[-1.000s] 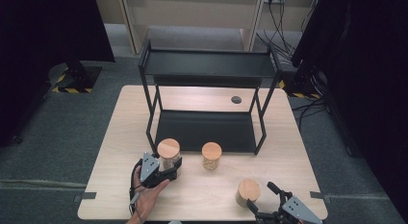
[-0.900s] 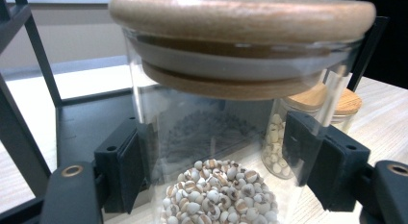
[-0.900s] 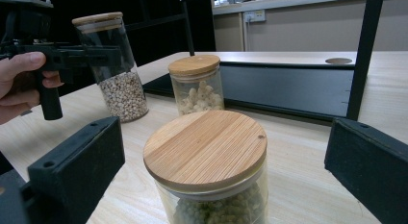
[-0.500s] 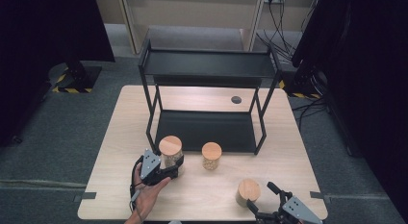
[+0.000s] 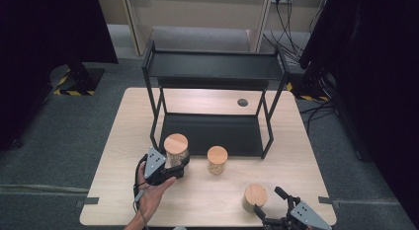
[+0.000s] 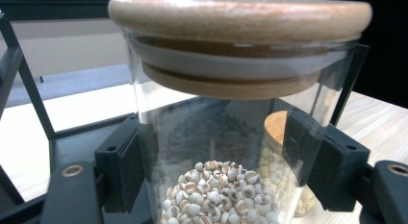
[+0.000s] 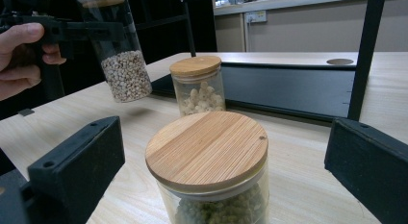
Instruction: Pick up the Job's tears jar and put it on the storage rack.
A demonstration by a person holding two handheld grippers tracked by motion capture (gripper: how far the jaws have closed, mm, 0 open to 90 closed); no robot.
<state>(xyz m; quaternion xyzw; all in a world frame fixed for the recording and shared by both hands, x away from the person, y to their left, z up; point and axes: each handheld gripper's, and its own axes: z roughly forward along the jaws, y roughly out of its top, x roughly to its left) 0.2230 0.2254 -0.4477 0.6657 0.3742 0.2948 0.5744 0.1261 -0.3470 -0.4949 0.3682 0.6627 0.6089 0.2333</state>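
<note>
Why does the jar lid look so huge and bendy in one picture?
In the left claw view the camera sits right against the held jar, so its wooden lid looms huge; in the high view that jar looks small, and the room's edges are dark.

3 jars (image 5: 217, 160) stand before the rack (image 5: 215, 72) on the table (image 5: 296, 156).

Black two-tier shelf rack (image 5: 215, 67), wooden table (image 5: 291, 156)
</note>
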